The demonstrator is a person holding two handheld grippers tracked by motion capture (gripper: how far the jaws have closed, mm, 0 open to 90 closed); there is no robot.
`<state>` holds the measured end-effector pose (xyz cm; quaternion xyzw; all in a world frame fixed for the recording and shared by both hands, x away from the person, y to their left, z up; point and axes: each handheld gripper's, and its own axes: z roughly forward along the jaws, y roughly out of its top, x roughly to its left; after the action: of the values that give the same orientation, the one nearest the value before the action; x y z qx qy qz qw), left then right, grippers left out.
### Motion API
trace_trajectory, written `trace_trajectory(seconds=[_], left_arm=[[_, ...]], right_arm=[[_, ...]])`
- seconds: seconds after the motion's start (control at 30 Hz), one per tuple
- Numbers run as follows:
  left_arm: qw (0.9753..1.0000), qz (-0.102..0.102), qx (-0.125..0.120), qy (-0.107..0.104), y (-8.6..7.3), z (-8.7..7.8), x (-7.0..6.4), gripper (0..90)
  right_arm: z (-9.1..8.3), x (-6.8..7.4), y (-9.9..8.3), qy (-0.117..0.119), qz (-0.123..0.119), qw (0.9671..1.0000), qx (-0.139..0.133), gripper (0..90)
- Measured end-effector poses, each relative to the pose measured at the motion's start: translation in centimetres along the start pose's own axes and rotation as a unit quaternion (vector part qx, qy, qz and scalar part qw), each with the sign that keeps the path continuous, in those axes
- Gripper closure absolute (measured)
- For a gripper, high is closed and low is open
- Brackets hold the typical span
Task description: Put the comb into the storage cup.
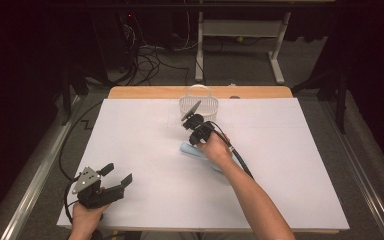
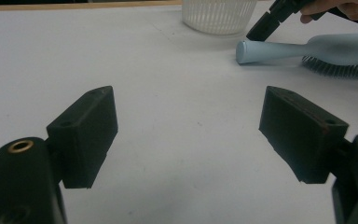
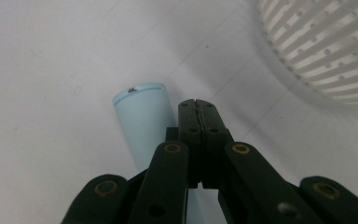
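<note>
Right gripper [image 3: 196, 103]: jaws are seen pressed together with nothing between them; it is held over the table just beside the handle end of the hairbrush.
Left gripper [image 2: 189, 128]: jaws are spread wide and empty; it is held low at the near left of the table, well apart from the work.
Hairbrush [image 2: 307, 49]: a pale blue brush is found lying flat on the white table sheet [image 1: 145, 150], bristles down, its handle end pointed toward the basket.
Handling, judged: the body is taken to be rigid moulded plastic, light and not fragile; the smooth rounded handle is expected to be slippery and liable to roll or twist between flat pads.
Hold point, judged: the narrower handle section, taken across its width near the middle, is recommended; the bristle head is considered a poor seat.
Basket [image 1: 198, 104]: a white slotted basket is noted upright at the far middle of the table, near the brush but apart from it.
High view: the overall layout and both forearms are given, but the brush is largely covered by the right hand [image 1: 215, 147].
Left gripper view: the full brush length and dark bristles are shown from the side.
Right gripper view: the closed jaw line and the handle's end cap are shown close up.
</note>
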<state>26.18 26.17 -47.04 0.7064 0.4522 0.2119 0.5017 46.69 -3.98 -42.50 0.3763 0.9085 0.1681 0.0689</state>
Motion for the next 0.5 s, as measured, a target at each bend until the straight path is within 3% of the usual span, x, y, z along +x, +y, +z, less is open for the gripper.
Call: trace_trajectory(seconds=[0.27, 0.3, 0.37, 0.4, 0.43, 0.5], left_arm=[[1.0, 0.001, 0.001, 0.0, 0.0, 0.0, 0.0, 18.7], [1.0, -0.001, -0.001, 0.002, 0.0, 0.0, 0.1, 18.7], [0.9999, -0.012, -0.007, 0.006, 0.0, -0.2, 0.4, 18.7], [0.9998, -0.014, -0.008, 0.008, -0.1, -0.2, 0.6, 18.7], [0.9998, -0.016, -0.009, 0.01, -0.1, -0.3, 0.7, 18.7], [0.9997, -0.018, -0.009, 0.011, -0.1, -0.3, 0.7, 18.7]], right_arm=[[0.1, 1.0, -0.4, 0.011, -0.009, 0.9999, 0.004, 90.0], [0.1, 1.2, -0.5, 0.013, -0.001, 0.9999, 0.005, 90.0], [0.0, 1.4, -0.7, 0.014, -0.014, 0.9998, 0.003, 90.0], [0.0, 1.8, -0.8, 0.018, -0.002, 0.9998, 0.006, 90.0], [0.0, 1.8, -0.9, 0.019, -0.015, 0.9997, 0.001, 90.0], [-0.1, 2.2, -1.3, 0.023, -0.017, 0.9996, 0.003, 90.0]])
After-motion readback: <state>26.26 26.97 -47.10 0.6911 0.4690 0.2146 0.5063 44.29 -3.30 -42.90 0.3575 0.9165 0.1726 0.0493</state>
